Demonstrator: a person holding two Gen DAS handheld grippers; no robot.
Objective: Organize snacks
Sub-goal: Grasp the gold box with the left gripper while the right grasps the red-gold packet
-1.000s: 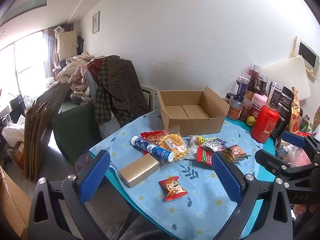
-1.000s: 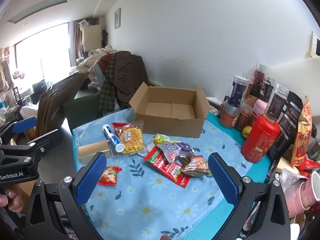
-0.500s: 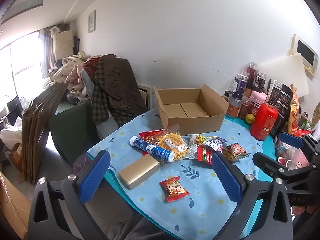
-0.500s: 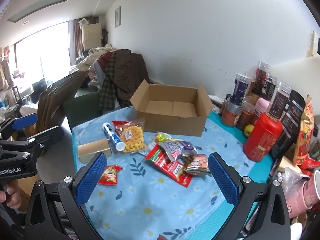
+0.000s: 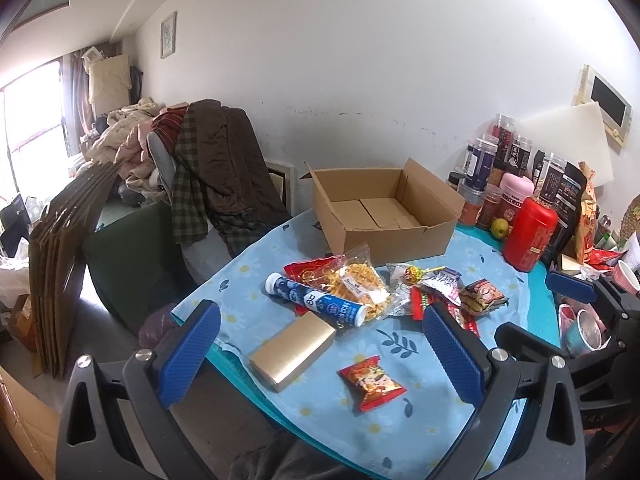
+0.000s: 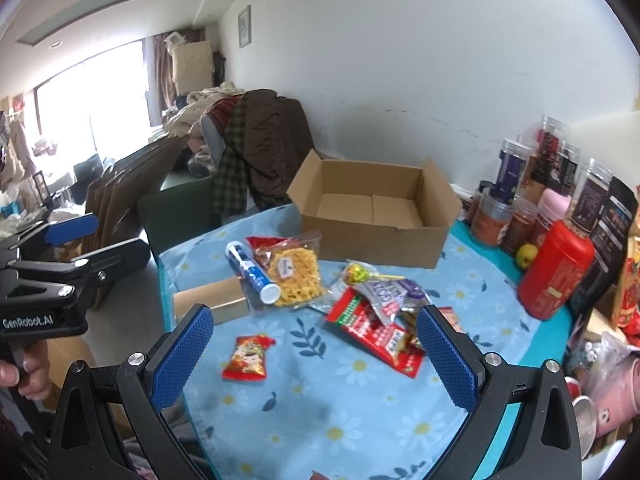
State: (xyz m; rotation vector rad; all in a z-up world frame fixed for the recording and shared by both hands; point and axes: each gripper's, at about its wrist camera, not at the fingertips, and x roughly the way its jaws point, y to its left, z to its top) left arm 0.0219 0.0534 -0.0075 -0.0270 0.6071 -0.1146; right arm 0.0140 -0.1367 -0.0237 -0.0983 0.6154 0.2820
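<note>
I hold left gripper (image 5: pixel 320 354) and right gripper (image 6: pixel 314 354) spread wide and empty above the table (image 6: pixel 360 400), snacks (image 6: pixel 296 276) loose before the empty cardboard box (image 6: pixel 372 208), likely their destination.

Black-framed left claw (image 5: pixel 320 354) and right claw (image 6: pixel 314 354), blue textured pads, silver screws.

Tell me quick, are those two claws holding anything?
Left gripper: open, holding nothing.
Right gripper: open, holding nothing.
</note>
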